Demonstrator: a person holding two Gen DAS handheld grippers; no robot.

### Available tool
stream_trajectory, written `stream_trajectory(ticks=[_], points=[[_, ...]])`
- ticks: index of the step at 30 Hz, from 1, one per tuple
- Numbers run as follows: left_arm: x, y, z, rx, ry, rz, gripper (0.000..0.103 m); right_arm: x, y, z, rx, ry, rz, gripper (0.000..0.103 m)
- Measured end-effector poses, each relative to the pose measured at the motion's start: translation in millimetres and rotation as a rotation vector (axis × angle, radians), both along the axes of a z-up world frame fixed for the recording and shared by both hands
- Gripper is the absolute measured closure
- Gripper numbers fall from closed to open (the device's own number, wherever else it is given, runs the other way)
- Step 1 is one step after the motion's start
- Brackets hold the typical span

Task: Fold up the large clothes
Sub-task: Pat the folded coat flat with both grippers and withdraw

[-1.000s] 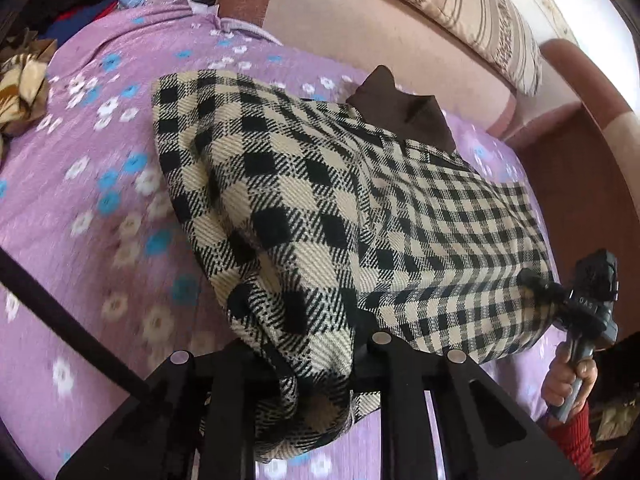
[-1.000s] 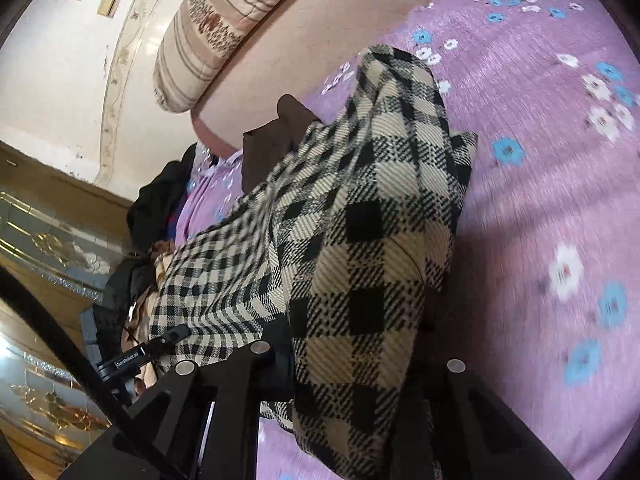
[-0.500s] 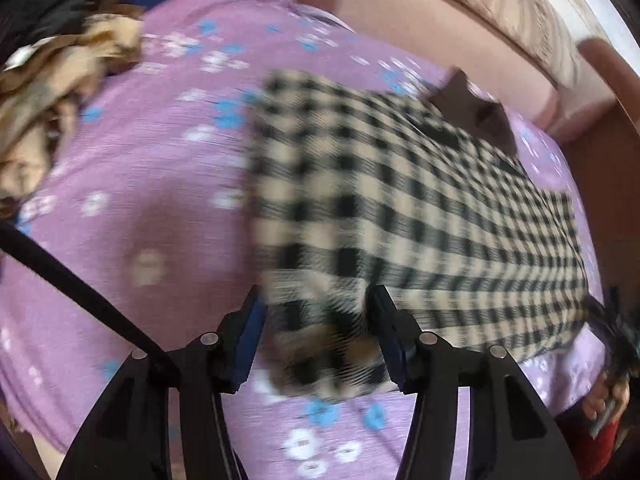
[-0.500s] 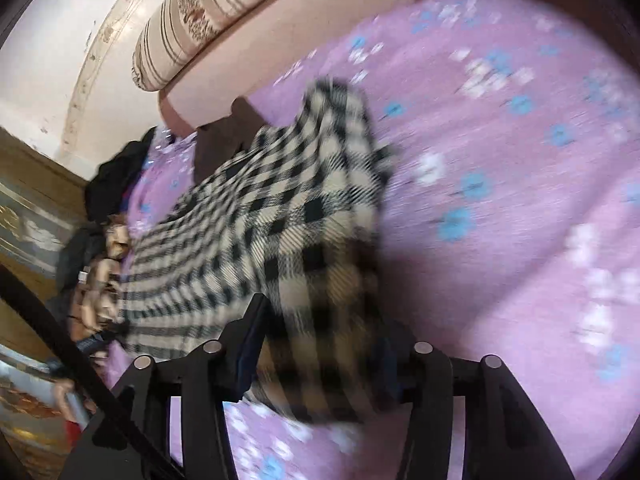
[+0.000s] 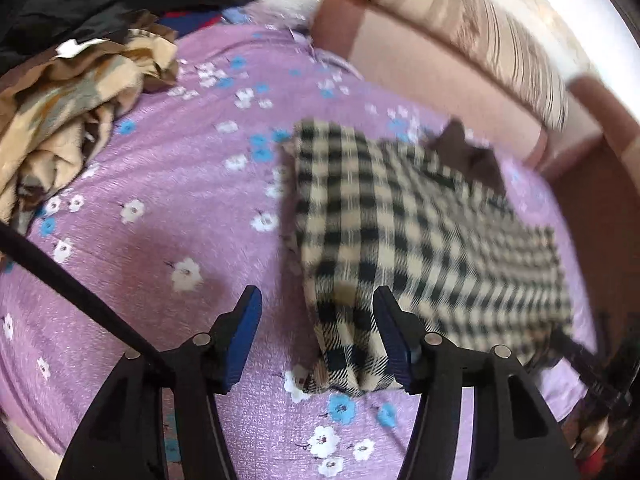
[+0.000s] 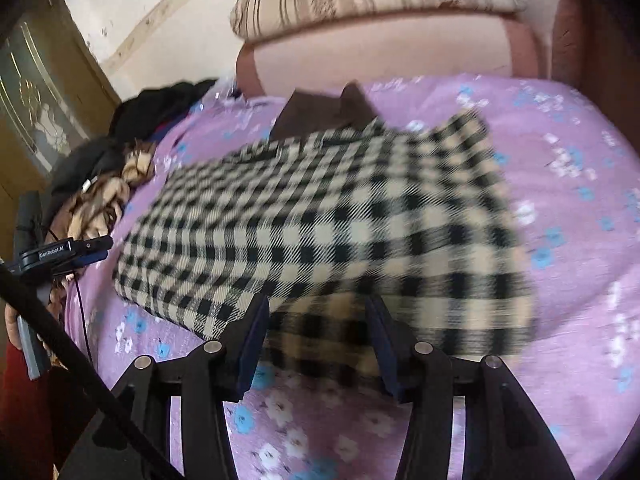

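Checked garment (image 5: 420,240), black on cream, lies folded on the bed (image 5: 180,208) in the left wrist view, filling the centre and right of the frame over a purple sheet with white and blue flowers. A brown piece (image 5: 468,152) pokes out from under its far edge, toward the upper right. The left gripper (image 5: 316,332) sits at the bottom centre with its jaws spread wide; the near corner of the cloth lies between the blue pads, loose and not pinched. A heap of tan and dark clothes (image 5: 72,120) fills the upper left, and a striped cushion (image 5: 500,40) runs along the pink headboard (image 5: 420,80) at the top right. In the right wrist view the checked garment (image 6: 328,224) spreads across the middle of the frame, blurred on its right side, with the brown piece (image 6: 320,116) at its upper edge. The right gripper (image 6: 316,340) at the bottom centre is likewise spread, the cloth's near edge lying slack between its fingers. The left gripper (image 6: 96,246) appears at the far left, just beside the garment's left corner.
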State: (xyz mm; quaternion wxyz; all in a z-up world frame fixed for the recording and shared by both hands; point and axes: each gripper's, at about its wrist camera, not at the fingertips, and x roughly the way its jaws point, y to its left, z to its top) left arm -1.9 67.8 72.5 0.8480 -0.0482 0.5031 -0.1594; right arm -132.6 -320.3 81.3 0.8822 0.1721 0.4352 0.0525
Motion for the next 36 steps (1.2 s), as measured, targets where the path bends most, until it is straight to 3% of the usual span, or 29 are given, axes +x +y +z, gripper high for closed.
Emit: stream_trajectory(ticks=[5,8,12,15,19,22,28,32,36], points=[[8.0,-7.2,-41.8,0.179,0.118,-0.005,0.047,5.9,-8.2,-29.0,-0.02,0.069,-0.022,0.05],[8.9,-4.0,-33.0,0.179,0.094,0.003,0.054,5.8,-15.6,-30.8,-0.005,0.088,-0.031,0.05],[20.2,10.2,-12.1,0.058,0.043,0.039,0.054,0.2,4.6,-1.1,-0.055,0.022,0.019,0.049],[34.0,16.0,-4.5,-0.013,0.02,0.058,0.034,1.0,45.9,17.2,-0.09,-0.044,0.127,0.045],[56.6,14.5,-8.3,-0.152,0.046,0.061,0.03,10.6,120.3,14.6,-0.15,-0.077,0.3,0.043],[63.7,9.1,-14.0,-0.169,0.062,0.045,0.03,15.1,166.7,6.0,-0.24,-0.093,0.395,0.043],[66.7,-0.2,-10.9,-0.102,0.007,0.056,0.03,15.5,218.7,-7.7,-0.373,-0.13,0.477,0.043],[58.6,-7.3,6.8,0.072,-0.119,0.116,0.03,16.9,236.7,-12.8,-0.418,-0.164,0.493,0.043],[50.6,-7.5,21.7,0.191,-0.231,0.15,0.03,29.1,264.3,-16.0,-0.428,-0.176,0.55,0.043]])
